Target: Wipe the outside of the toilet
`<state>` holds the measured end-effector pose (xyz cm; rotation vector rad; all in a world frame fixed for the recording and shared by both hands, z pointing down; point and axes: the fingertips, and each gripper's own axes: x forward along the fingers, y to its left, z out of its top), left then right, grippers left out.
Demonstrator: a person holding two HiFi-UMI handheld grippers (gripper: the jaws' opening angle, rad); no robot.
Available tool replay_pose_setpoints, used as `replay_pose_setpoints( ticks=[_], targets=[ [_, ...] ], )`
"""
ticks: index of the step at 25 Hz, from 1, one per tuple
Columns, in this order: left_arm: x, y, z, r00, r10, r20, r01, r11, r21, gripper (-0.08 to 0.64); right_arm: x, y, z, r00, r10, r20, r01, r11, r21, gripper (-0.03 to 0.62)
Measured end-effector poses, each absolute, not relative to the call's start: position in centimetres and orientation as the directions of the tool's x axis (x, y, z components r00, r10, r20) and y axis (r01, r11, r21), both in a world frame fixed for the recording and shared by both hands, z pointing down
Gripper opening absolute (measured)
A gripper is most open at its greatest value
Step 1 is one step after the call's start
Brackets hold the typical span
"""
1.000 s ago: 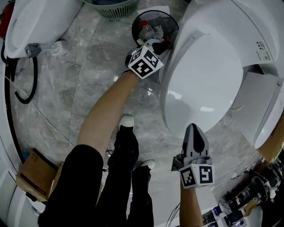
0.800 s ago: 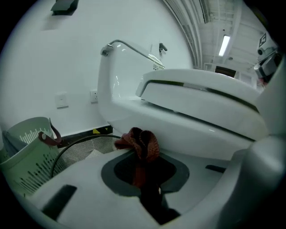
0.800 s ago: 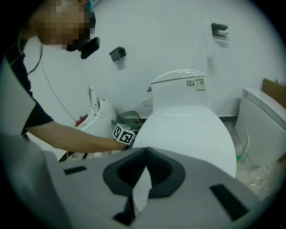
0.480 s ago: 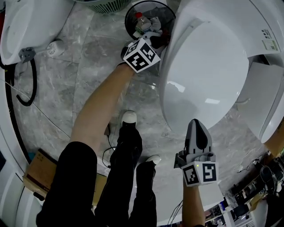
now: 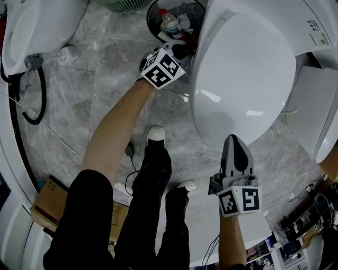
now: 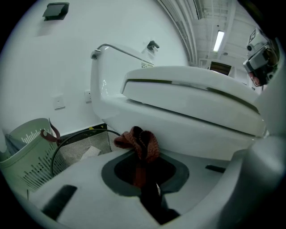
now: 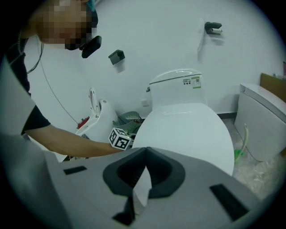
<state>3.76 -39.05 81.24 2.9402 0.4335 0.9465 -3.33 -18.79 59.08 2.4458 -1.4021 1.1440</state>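
The white toilet [image 5: 243, 68] stands with its lid down at the upper right of the head view. My left gripper [image 5: 177, 50] is at the bowl's left flank, next to the waste bin. It is shut on a red-brown cloth [image 6: 138, 143], which bunches at the tips just under the bowl's side wall [image 6: 178, 120] in the left gripper view [image 6: 143, 154]. My right gripper [image 5: 235, 153] hovers off the toilet's front edge, pointing at the lid [image 7: 187, 123]. Its jaws [image 7: 145, 152] are shut, with nothing clearly between them.
A black wire waste bin [image 5: 174, 16] with rubbish stands beside the bowl, with a pale green basket [image 6: 27, 156] behind it. Another white fixture [image 5: 31, 26] and a black hose [image 5: 37, 100] are at the left. A cardboard box [image 5: 47, 205] lies at the lower left, and a white unit [image 5: 317, 105] stands at the right.
The left gripper with the cloth has shifted slightly along the bowl's left side, toward me. The right gripper has hardly moved. The head camera has tilted a little.
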Motion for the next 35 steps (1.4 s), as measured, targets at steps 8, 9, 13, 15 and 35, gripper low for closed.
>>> replay_pose_setpoints(
  ticks=[8,9,13,15,35],
  targets=[
    [0.1,-36.2,82.0,0.769,0.253,0.587,0.215,-0.967,0.136,0.052,-5.3,-16.4,58.8,0.288,-0.711,0.641,-0.777,-0.565,-0.279,0.000],
    [-0.4,-35.8,82.1,0.768,0.251,0.589,0.210,-0.968,0.139,0.052,-5.6,-16.0,58.8,0.287,-0.711,0.641,-0.777,-0.564,-0.279,0.001],
    [-2.4,-33.9,82.2,0.761,0.253,0.598,0.209,-0.967,0.143,0.052,-6.6,-14.2,58.5,0.290,-0.711,0.640,-0.777,-0.566,-0.276,0.001],
    [-3.2,-32.9,82.2,0.757,0.254,0.602,0.212,-0.967,0.142,0.052,-7.0,-13.4,58.4,0.294,-0.712,0.637,-0.775,-0.568,-0.278,0.000],
    [-9.1,-24.8,81.3,0.748,0.228,0.623,0.179,-0.974,0.141,0.052,-11.7,-3.9,56.9,0.337,-0.713,0.615,-0.747,-0.600,-0.286,0.000]
  ],
)
